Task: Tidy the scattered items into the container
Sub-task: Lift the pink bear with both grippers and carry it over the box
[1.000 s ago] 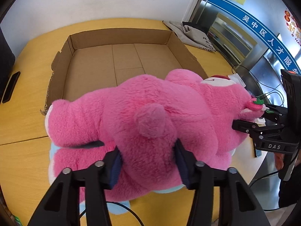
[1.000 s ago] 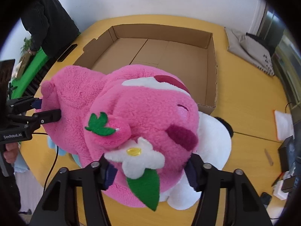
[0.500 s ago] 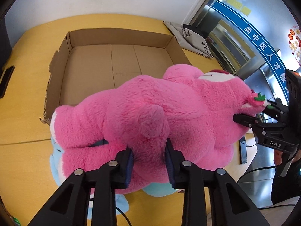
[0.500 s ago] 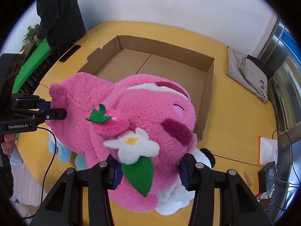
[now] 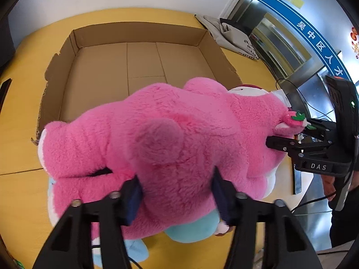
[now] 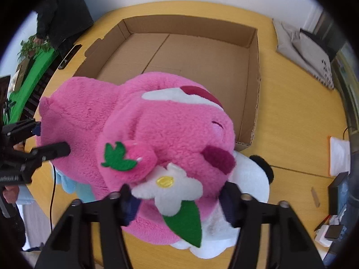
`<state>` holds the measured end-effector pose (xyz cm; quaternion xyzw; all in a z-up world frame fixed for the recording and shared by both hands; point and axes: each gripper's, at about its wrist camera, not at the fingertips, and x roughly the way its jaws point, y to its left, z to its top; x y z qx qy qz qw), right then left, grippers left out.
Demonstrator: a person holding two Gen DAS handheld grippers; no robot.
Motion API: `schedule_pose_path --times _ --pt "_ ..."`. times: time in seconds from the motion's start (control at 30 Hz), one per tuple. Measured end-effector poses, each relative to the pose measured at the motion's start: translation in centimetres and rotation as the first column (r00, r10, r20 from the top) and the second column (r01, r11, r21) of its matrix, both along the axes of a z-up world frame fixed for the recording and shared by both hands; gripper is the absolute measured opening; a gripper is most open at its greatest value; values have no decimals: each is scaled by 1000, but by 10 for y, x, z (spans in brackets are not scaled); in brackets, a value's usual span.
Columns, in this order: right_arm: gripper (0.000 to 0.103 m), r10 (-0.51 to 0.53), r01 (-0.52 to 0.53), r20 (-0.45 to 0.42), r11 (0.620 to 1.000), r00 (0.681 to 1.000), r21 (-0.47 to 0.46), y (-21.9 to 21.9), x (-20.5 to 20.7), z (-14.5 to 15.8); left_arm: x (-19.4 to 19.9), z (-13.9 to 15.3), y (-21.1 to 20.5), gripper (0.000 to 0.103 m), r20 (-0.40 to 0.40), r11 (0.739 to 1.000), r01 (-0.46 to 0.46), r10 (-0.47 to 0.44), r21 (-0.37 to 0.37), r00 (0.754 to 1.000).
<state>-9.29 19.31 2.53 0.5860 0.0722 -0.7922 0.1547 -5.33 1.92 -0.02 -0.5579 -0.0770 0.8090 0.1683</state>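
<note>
A big pink plush bear (image 5: 179, 139) hangs between both grippers above the table, at the near edge of an open cardboard box (image 5: 139, 33). My left gripper (image 5: 177, 192) is shut on the bear's rear, below its round tail. My right gripper (image 6: 177, 204) is shut on the bear's head (image 6: 170, 130), by its strawberry and white flower. The box (image 6: 253, 71) is empty. A light blue plush (image 5: 193, 231) and a white plush with a black ear (image 6: 253, 177) lie under the bear.
The yellow wooden table (image 5: 20, 103) carries a grey cloth bag (image 5: 233, 35) at the far right, also in the right wrist view (image 6: 305, 47). A black cable (image 6: 52, 192) and small devices (image 6: 338, 157) lie near the table edges. A person in black (image 6: 60, 11) stands at the far left.
Both grippers have lifted the pink bear off the other plush toys and carried it toward the box. The jaws hold it throughout.
</note>
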Motion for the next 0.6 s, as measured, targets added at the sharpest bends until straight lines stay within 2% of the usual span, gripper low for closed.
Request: schedule_pose_path --times 0.07,0.13,0.37,0.6 --pt "44 3 -3 -31 1000 1000 11 -6 6 12 3 9 -6 32 -11 1000 -6 6 7 1000" --pt "41 0 0 -46 1000 999 1 -8 5 21 4 17 -10 28 -27 1000 -8 8 11 1000" --pt "41 -17 11 -126 999 992 -52 -8 -10 58 -11 52 -26 27 -120 999 -25 29 40 992" --pt "41 -77 50 -202 990 976 -132 -4 -63 79 -76 81 -25 26 -208 999 -26 20 -29 978"
